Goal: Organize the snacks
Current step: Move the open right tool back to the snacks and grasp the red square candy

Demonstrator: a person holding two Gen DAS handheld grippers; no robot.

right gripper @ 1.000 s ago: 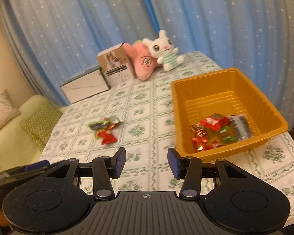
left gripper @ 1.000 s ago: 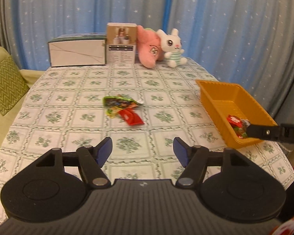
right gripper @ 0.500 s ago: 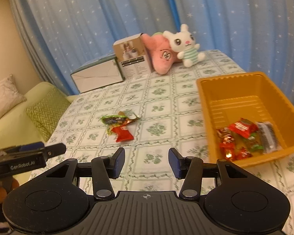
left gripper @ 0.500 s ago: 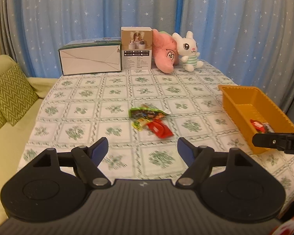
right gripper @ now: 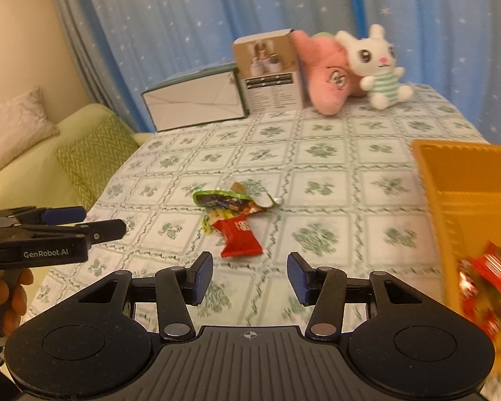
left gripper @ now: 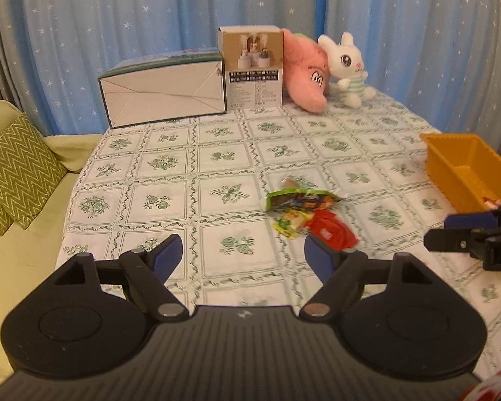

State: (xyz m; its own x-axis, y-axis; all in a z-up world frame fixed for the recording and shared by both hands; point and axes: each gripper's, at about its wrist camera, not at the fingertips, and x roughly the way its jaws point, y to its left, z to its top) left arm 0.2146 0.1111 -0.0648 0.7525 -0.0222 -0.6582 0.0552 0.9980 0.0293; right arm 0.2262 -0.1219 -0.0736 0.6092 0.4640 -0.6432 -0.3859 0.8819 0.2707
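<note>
A ribbed orange plastic tray sits right of the right gripper, whose fingers are moderately parted and empty. Crinkly foil snack packets lie just ahead of the left gripper, whose jaws have just been opening, wide and empty.

Both tools nearer the snack pile, left tool wider.

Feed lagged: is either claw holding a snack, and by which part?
Neither. The left claw and right claw are open and empty; the snacks lie on the table.
</note>
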